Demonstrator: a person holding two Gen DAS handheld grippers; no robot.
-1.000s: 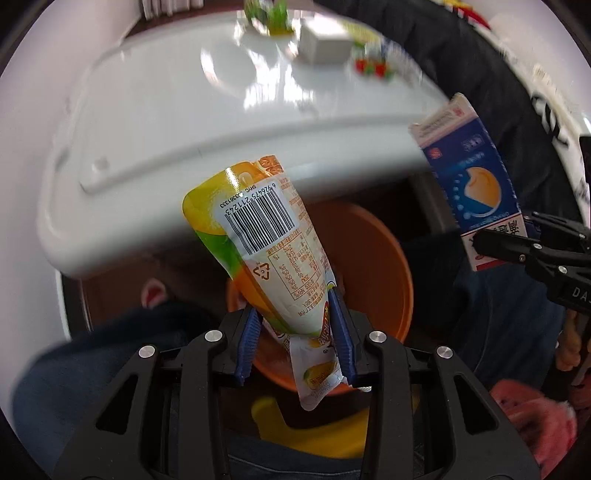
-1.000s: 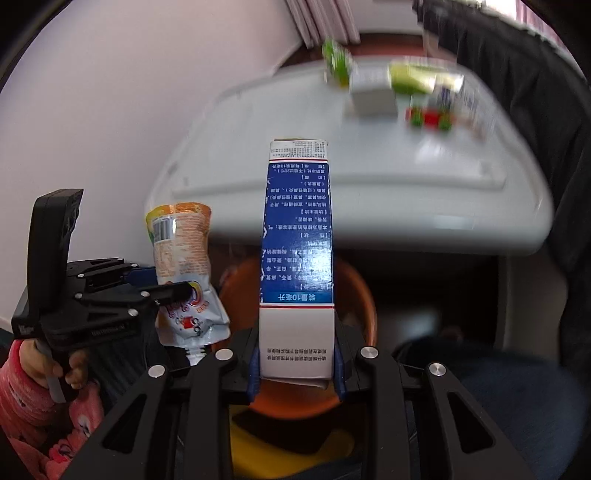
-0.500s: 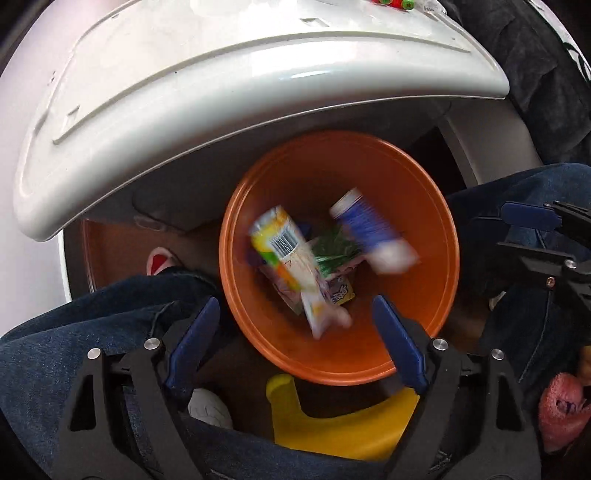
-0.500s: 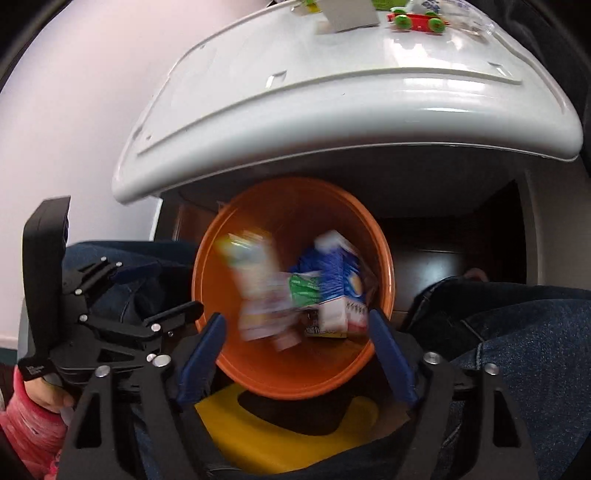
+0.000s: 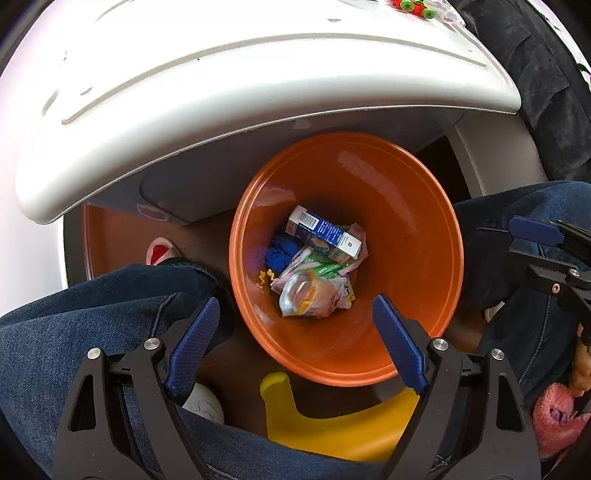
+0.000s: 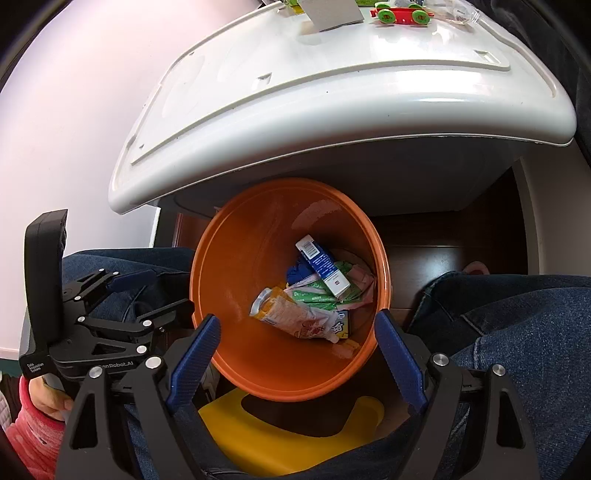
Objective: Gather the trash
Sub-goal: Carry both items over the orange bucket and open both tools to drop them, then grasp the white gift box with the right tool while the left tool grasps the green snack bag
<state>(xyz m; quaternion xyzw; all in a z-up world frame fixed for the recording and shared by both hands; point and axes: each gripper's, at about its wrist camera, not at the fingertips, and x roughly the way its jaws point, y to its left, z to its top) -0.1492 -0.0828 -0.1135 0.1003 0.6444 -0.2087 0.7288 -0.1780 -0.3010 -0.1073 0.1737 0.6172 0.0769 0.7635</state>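
Above the orange bin [image 5: 413, 236], both grippers are pointing steeply down, so that what they let go falls inside. The left gripper [image 5: 295, 343] and the right gripper [image 6: 297, 356] are standing released, fingers [image 5: 192, 343] wide apart with nothing between them. The blue carton [image 5: 325, 230] and the yellow pouch [image 5: 306, 295] are lying at the bottom on other wrappers. More litter is probably waiting on the white surface [image 6: 332, 85], so the task seems unfinished.

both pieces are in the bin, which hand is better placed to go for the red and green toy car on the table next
Probably the right. Both the left gripper and right gripper hang open and empty over the orange bin. The toy car sits whole at the right view's top edge; the left view catches only part of it, far right.
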